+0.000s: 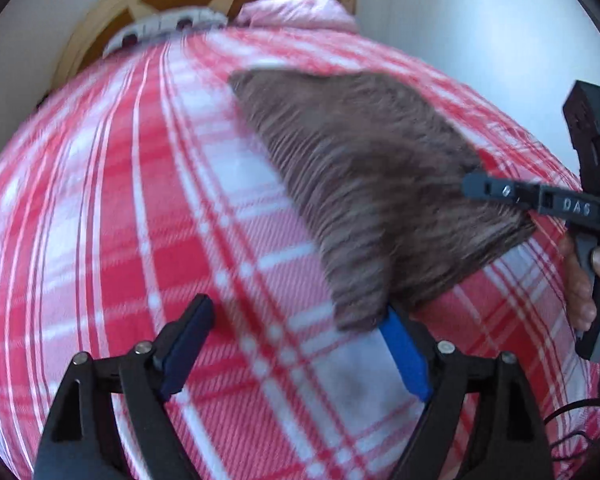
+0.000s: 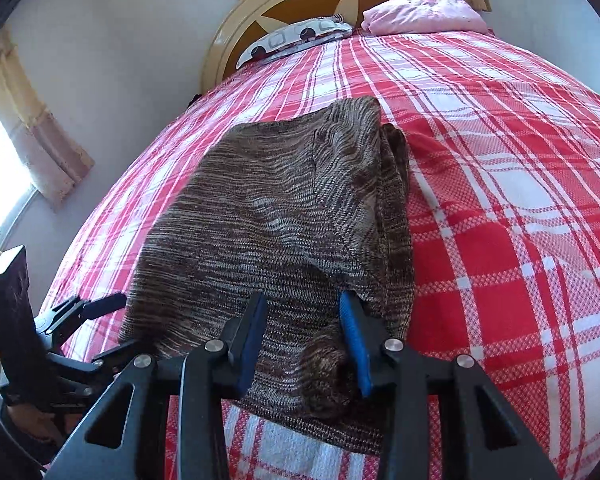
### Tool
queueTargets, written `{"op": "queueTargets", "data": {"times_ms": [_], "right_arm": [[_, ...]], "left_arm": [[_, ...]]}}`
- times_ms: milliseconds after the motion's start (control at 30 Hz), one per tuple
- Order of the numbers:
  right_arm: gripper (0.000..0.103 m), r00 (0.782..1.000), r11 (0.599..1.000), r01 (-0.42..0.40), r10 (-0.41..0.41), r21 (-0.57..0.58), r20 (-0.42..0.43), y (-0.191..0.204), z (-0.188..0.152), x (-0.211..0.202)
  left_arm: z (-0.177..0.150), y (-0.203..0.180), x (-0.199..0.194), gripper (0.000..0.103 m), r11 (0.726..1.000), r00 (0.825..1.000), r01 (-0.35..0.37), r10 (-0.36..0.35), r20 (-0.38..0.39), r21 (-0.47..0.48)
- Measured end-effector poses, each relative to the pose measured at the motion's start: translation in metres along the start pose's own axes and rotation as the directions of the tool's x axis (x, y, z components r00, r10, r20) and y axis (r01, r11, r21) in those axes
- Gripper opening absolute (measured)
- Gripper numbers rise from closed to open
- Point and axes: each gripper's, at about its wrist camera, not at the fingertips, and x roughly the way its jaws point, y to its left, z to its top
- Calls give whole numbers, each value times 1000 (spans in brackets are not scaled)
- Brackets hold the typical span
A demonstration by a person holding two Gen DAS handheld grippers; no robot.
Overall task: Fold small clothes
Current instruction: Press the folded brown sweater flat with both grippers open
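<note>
A brown and grey knitted garment (image 2: 284, 208) lies folded on the bed's red and white checked cover (image 2: 500, 200). My right gripper (image 2: 306, 344) hangs open over its near edge, with one blue finger on each side of a bunched fold. My left gripper (image 1: 296, 344) is open at the garment's near left corner (image 1: 356, 312), and its right blue finger (image 1: 404, 356) is tucked under that corner. In the left wrist view the garment (image 1: 372, 184) is blurred. The right gripper (image 1: 496, 192) shows there at the garment's right edge. The left gripper (image 2: 88, 320) shows at the lower left of the right wrist view.
A patterned pillow (image 2: 296, 38) and a pink pillow (image 2: 424, 14) lie against the cream and brown headboard (image 2: 300, 0). A curtained window (image 2: 16, 128) is on the left wall. A black cable (image 1: 572, 420) runs over the bed's edge at lower right.
</note>
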Motion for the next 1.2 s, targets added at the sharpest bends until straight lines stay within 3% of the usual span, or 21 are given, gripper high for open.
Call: {"op": "queueTargets", "data": {"times_ms": [133,167,233,300,367,433,533,600,633,867,967,1133,1200], "right_arm": [[40,1000,1000,-1,2,-6,25,3,-1,-11],[41,999,999,26,-25,-18,46,9,1,-18],[46,995,999,30,-26,-38,94,21,7,-28],[47,992,996,29,-18,-89,122,38,18,-34],[47,992,990,27,-10,-139,125,53,31,-33],[47,995,989,-36,48,-143,82,58,44,-17],[47,1000,992,-15,15,-129,-1,50,50,13],[47,992,986,105,-113,-132,-54,36,48,34],[47,991,986,117,-124,-122,-52,28,46,37],[46,996,987,85,-90,-135,-29,18,37,29],[47,998,991,66,-68,-117,-10,19,38,18],[47,997,980,75,-69,-187,38,38,26,-7],[47,993,968,116,-113,-223,28,42,12,-10]], "left_arm": [[10,3,-34,87,1000,991,18,-15,132,-23],[17,3,-41,93,999,984,16,-11,176,-30],[33,-1,-44,100,999,974,-35,40,224,-23],[52,-4,-39,100,997,964,-74,76,256,-19],[70,-3,-22,100,993,964,-113,114,242,-19],[80,-5,-3,100,987,962,-163,162,222,-15],[81,4,19,100,984,972,-176,175,159,-10],[73,4,27,100,988,981,-156,156,115,-13],[66,1,25,101,990,983,-141,142,114,-16],[50,4,28,103,998,993,-42,48,106,-56],[45,3,17,103,996,993,-33,42,109,-83],[25,-5,8,103,997,997,5,1,81,-80],[24,-7,10,103,997,997,7,-1,74,-73]]}}
